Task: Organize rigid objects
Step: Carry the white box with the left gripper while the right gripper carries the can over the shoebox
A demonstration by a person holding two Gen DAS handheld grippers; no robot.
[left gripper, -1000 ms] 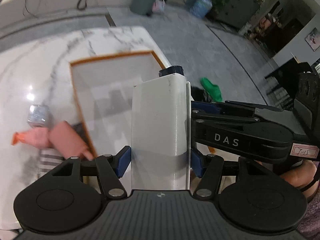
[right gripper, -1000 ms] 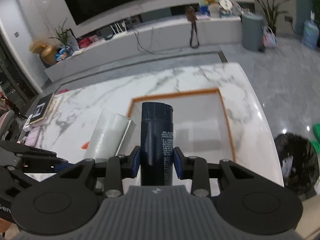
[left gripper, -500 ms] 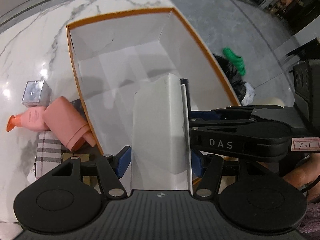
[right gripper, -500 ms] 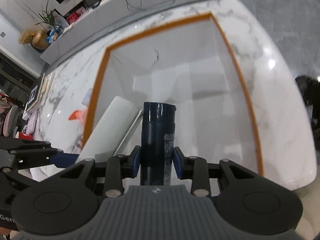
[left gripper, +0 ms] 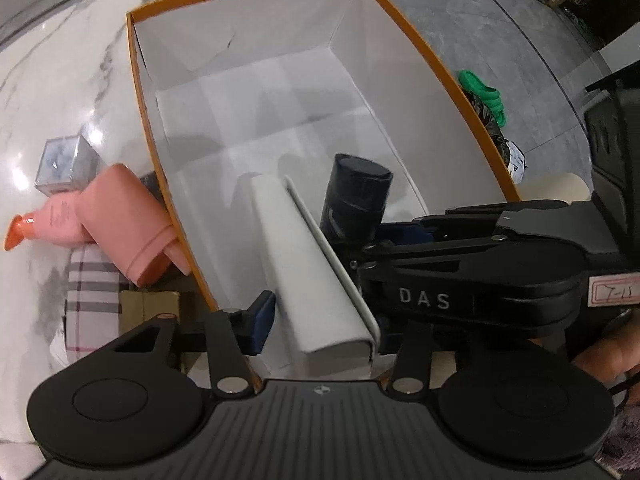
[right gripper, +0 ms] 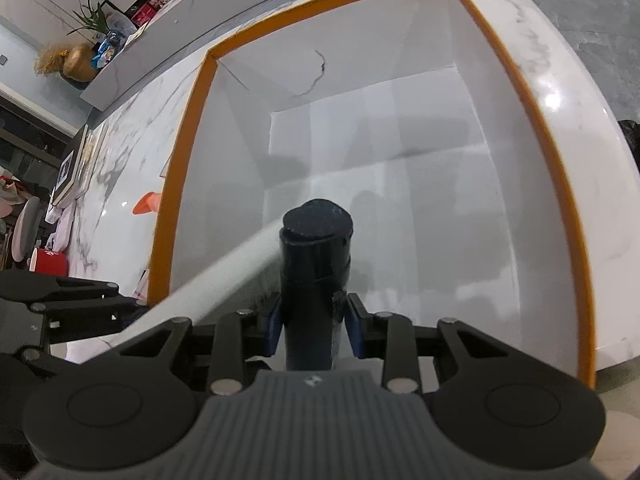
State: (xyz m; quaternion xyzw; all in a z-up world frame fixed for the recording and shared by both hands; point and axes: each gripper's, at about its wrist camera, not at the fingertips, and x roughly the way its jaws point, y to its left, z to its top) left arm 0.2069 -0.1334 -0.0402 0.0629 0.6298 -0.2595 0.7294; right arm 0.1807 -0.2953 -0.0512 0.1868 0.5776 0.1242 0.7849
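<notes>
Your left hand-held gripper (left gripper: 320, 320) is closing around the white rectangular carton (left gripper: 308, 272), whose long axis points into the orange-rimmed white box (left gripper: 420, 44); your right hand-held gripper (right gripper: 314, 326) pinches the dark blue cylindrical bottle (right gripper: 316, 256).

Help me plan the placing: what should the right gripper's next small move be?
Probably lower a little further, then let go. The right gripper grips the dark bottle inside the orange-rimmed box, beside the white tube; I cannot tell if its base touches the floor.
</notes>
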